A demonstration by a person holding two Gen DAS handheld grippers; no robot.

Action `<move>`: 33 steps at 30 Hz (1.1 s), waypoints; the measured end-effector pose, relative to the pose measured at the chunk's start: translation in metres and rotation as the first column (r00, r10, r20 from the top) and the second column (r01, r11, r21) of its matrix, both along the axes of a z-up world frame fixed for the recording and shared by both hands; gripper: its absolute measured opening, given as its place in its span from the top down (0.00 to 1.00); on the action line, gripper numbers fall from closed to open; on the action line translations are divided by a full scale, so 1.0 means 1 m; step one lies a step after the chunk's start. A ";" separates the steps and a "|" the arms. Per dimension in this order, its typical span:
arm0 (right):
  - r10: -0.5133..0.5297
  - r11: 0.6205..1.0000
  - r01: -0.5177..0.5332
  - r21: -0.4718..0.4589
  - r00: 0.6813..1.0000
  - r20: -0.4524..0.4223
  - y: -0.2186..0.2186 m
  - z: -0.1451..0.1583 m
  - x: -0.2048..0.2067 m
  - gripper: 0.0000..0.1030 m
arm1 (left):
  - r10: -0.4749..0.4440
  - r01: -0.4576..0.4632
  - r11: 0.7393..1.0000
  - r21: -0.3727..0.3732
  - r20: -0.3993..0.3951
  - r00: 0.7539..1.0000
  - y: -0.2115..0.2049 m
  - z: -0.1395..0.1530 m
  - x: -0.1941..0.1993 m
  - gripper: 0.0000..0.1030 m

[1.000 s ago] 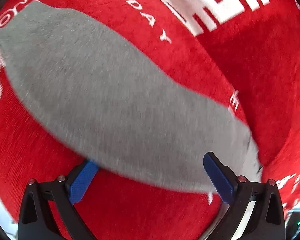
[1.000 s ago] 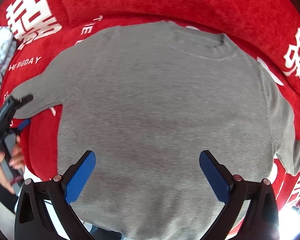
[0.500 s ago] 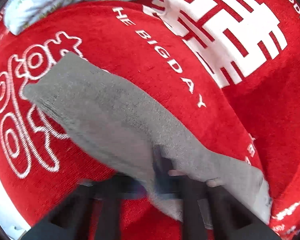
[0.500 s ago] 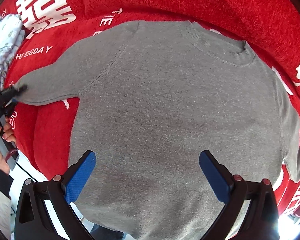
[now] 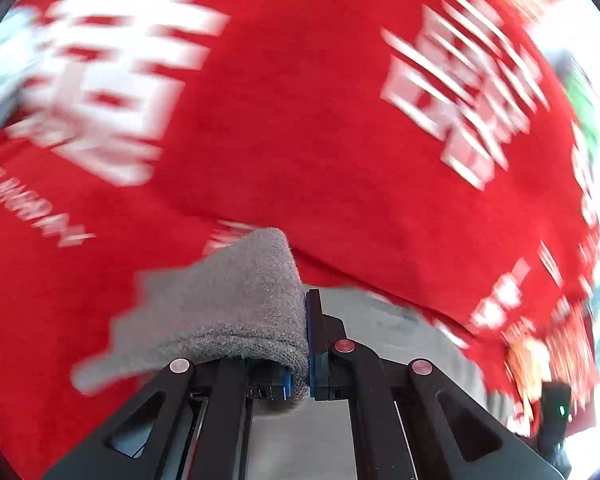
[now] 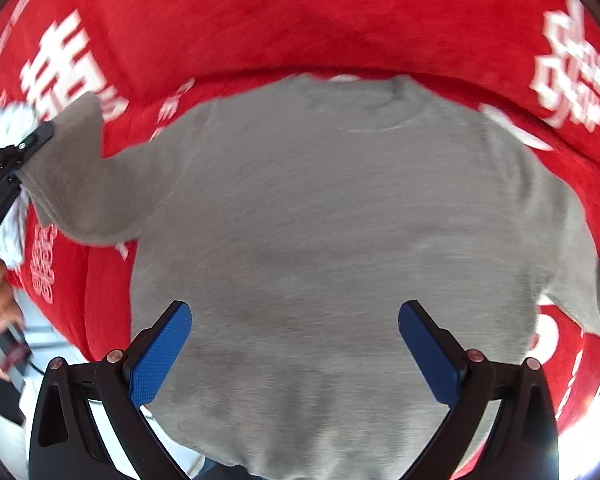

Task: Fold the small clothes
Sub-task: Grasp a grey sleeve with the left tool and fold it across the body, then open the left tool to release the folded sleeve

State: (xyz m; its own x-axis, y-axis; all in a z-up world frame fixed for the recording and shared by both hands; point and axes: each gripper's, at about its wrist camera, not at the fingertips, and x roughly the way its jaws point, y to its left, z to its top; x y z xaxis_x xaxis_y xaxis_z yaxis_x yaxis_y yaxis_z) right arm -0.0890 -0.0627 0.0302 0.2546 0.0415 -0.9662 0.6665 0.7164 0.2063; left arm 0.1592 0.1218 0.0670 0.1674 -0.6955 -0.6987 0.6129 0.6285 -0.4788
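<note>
Sleeve (image 5: pixel 236 312) lifted, red sofa cover (image 5: pixel 320 140) beneath

A home: red wedding-print sofa cover (image 6: pixel 340 12).

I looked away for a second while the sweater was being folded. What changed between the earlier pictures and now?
The left gripper closed on the cuff of the grey sweater's sleeve and lifted it off the red cover; in the right wrist view that sleeve now rises toward the upper left. The right gripper stays open above the sweater's body, which lies flat as before.
</note>
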 end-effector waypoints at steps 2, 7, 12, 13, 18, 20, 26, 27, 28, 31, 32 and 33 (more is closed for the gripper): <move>-0.061 0.998 0.061 -0.003 0.998 0.012 -0.022 0.002 -0.020 0.00 | -0.106 0.106 0.994 0.010 -0.021 0.994 -0.053 -0.005 -0.038 0.94; -0.178 0.984 0.178 0.000 0.984 -0.007 -0.064 -0.010 -0.075 0.00 | -0.318 0.321 0.931 0.175 -0.048 0.947 -0.154 -0.056 -0.131 0.94; -0.229 0.973 0.230 0.022 0.972 -0.054 -0.082 -0.033 -0.108 0.00 | -0.416 0.413 0.830 0.374 -0.077 0.906 -0.184 -0.110 -0.178 0.90; -0.237 0.971 0.239 0.027 0.969 -0.064 -0.085 -0.037 -0.112 0.00 | -0.422 0.403 0.839 0.365 -0.032 0.906 -0.182 -0.105 -0.183 0.89; -0.197 0.980 0.198 0.000 0.979 -0.045 -0.088 -0.027 -0.097 0.00 | -0.387 0.345 0.859 0.378 0.038 0.921 -0.155 -0.059 -0.178 0.05; -0.135 0.990 0.135 -0.035 0.991 -0.010 -0.084 -0.016 -0.077 0.00 | -0.355 0.291 0.870 0.397 0.097 0.930 -0.134 -0.037 -0.164 0.05; 0.249 0.937 -0.250 -0.246 0.968 -0.034 -0.036 -0.006 0.018 0.00 | -0.126 0.037 0.855 0.518 0.138 0.982 -0.064 -0.035 -0.061 0.05; 0.313 0.899 -0.321 -0.297 0.947 -0.075 -0.024 -0.012 0.033 0.00 | -0.094 0.015 0.843 0.538 0.119 0.988 -0.058 -0.043 -0.047 0.05; 0.376 0.848 -0.397 -0.352 0.917 -0.129 -0.010 -0.021 0.048 0.00 | -0.053 0.008 0.830 0.558 0.065 0.996 -0.051 -0.058 -0.024 0.05; 0.481 0.703 -0.549 -0.453 0.836 -0.266 0.019 -0.047 0.082 0.02 | 0.012 0.000 0.815 0.580 -0.017 1.000 -0.043 -0.087 0.001 0.05; 0.484 0.666 -0.574 -0.477 0.819 -0.309 0.019 -0.058 0.091 0.08 | 0.014 0.004 0.814 0.581 -0.027 1.000 -0.044 -0.092 0.003 0.05; 0.479 0.642 -0.587 -0.494 0.809 -0.339 0.019 -0.064 0.096 0.38 | 0.016 0.006 0.809 0.588 -0.032 0.999 -0.044 -0.096 0.004 0.05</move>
